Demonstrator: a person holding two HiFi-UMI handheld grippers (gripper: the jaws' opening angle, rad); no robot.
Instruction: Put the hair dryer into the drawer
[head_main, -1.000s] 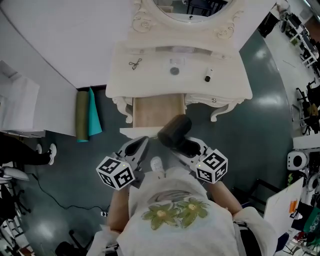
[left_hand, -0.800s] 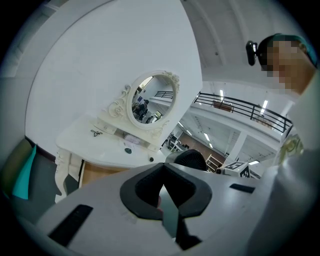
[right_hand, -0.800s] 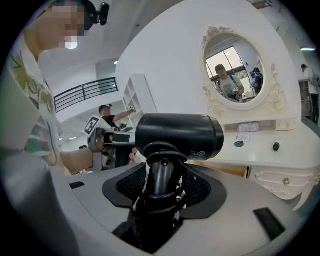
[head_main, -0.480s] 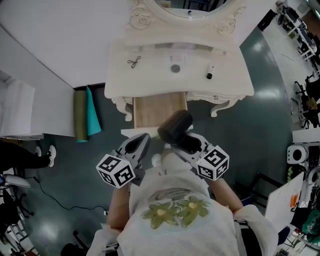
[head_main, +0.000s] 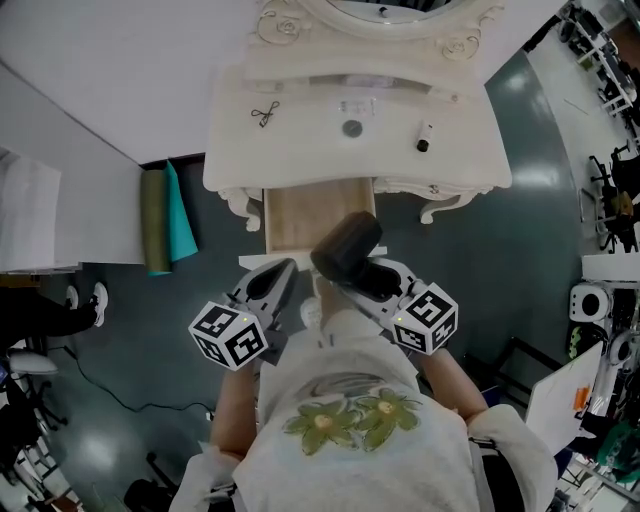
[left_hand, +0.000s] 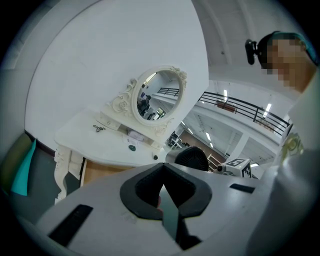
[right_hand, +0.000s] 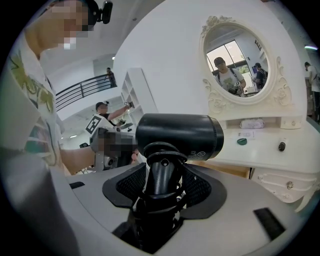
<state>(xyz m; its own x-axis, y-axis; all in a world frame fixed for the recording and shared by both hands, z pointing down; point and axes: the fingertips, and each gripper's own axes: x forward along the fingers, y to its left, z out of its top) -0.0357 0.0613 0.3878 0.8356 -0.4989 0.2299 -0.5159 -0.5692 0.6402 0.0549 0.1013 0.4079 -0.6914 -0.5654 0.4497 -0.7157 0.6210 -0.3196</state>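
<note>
A white bench (head_main: 300, 150) with an oval mirror (left_hand: 151, 97) stands against the wall, its wood-lined drawer (head_main: 315, 210) open toward me. At the left end of the drawer's front, my left gripper (head_main: 287, 267) is pressed together on nothing. Over that front the hair dryer (head_main: 347, 247) hangs with its barrel level, grille end facing left, hiding the edge. Just right, my right gripper (head_main: 375, 283) pinches its cord-wrapped handle.

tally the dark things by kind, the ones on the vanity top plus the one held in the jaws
hair dryer: 1
scissors-shaped item: 1
round disc: 1
small bottle: 1
total: 4
</note>
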